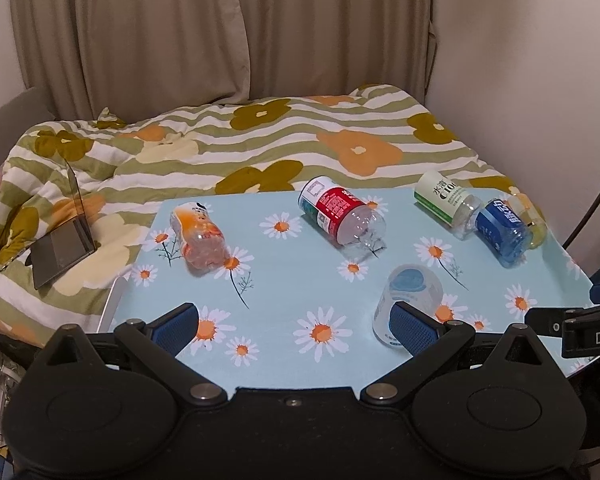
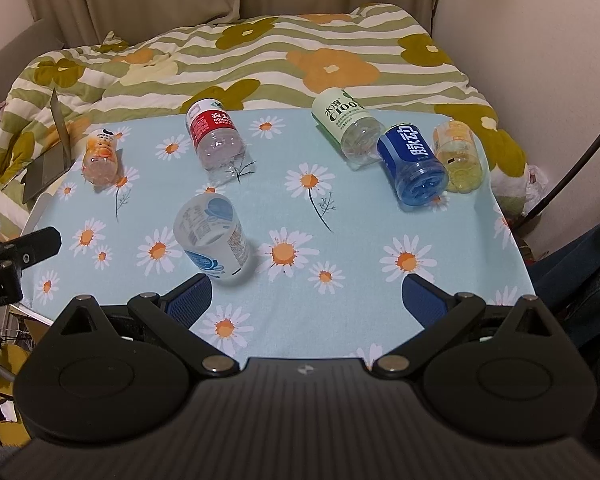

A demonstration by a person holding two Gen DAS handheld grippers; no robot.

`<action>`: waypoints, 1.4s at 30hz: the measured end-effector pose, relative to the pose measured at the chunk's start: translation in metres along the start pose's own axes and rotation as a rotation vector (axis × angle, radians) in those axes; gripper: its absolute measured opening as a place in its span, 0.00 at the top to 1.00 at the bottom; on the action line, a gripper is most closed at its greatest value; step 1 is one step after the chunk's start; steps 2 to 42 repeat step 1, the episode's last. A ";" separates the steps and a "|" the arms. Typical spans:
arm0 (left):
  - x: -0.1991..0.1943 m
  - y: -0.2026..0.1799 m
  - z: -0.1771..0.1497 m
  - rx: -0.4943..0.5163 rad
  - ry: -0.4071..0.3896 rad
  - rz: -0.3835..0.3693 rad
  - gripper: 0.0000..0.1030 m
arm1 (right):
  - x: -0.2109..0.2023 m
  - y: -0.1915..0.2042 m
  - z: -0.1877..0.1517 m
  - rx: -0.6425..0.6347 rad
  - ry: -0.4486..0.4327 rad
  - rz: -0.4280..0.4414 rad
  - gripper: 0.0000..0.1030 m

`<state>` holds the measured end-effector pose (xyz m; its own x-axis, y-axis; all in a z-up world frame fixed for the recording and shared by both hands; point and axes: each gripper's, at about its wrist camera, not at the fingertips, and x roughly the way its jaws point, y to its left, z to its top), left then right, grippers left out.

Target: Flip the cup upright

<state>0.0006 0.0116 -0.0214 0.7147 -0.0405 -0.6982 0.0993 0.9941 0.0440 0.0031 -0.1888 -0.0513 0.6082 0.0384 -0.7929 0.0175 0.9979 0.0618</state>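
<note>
Several cut-bottle cups lie on their sides on the blue daisy tablecloth [image 1: 284,300]. Nearest is a white cup with a blue logo [image 1: 410,300], which also shows in the right wrist view [image 2: 212,234]. Further back lie an orange cup [image 1: 198,236], a red-labelled cup [image 1: 340,214], a green-white cup [image 1: 446,200], a blue cup [image 1: 500,228] and a yellow cup [image 2: 458,156]. My left gripper [image 1: 296,326] is open, its right finger [image 1: 414,326] in front of the white cup. My right gripper [image 2: 306,300] is open and empty, the white cup just beyond its left finger [image 2: 190,298].
The table stands against a bed with a floral striped quilt [image 1: 260,140]. An open laptop [image 1: 66,236] lies on the quilt at the left. A wall [image 1: 540,60] is on the right, curtains behind. The other gripper's body [image 1: 580,326] shows at the right edge.
</note>
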 end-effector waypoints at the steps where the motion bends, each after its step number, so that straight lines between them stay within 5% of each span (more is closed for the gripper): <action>1: 0.000 0.000 0.000 0.000 0.000 0.002 0.00 | 0.000 0.000 0.000 0.000 0.000 0.000 0.00; 42: 0.000 0.000 0.000 0.000 0.000 0.002 0.00 | 0.000 0.000 0.000 0.000 0.000 0.000 0.00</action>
